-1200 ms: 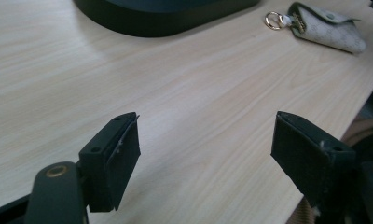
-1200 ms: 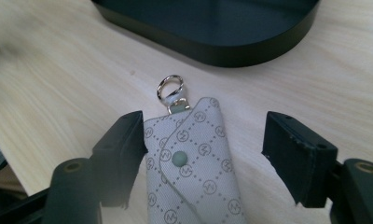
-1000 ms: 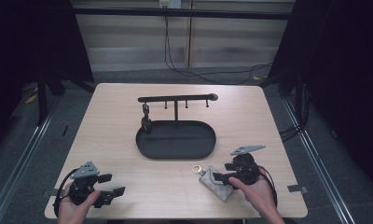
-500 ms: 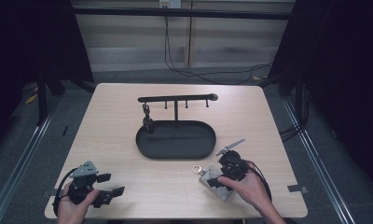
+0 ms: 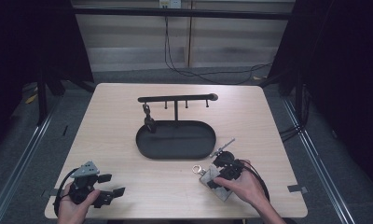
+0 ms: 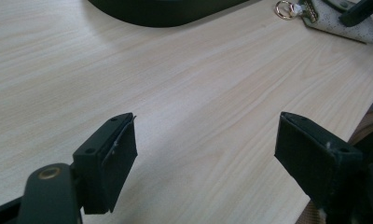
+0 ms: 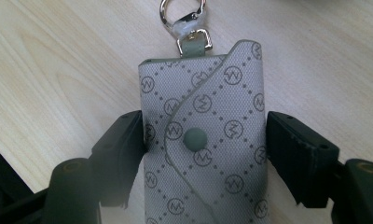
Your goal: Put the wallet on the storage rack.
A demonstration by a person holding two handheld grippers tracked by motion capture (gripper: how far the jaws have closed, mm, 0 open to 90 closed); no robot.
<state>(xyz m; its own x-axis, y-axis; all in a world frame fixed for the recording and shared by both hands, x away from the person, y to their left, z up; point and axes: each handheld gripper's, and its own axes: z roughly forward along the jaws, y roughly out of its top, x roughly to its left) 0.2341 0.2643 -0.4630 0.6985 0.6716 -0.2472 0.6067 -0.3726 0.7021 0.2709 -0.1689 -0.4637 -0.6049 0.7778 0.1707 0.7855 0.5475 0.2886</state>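
Your right hand-held gripper sits low over the grey key pouch, which lies flat on the worktop near its front right edge, just in front of the black oval tray. Its 2 jaws have just been closing and now flank the pouch; the left one touches the pouch's side, while the right one looks barely apart from it, so no firm pinch shows. The pouch's metal clasp points away from you. Your left hand-held gripper rests at the front left, jaws spread wide over bare wood.
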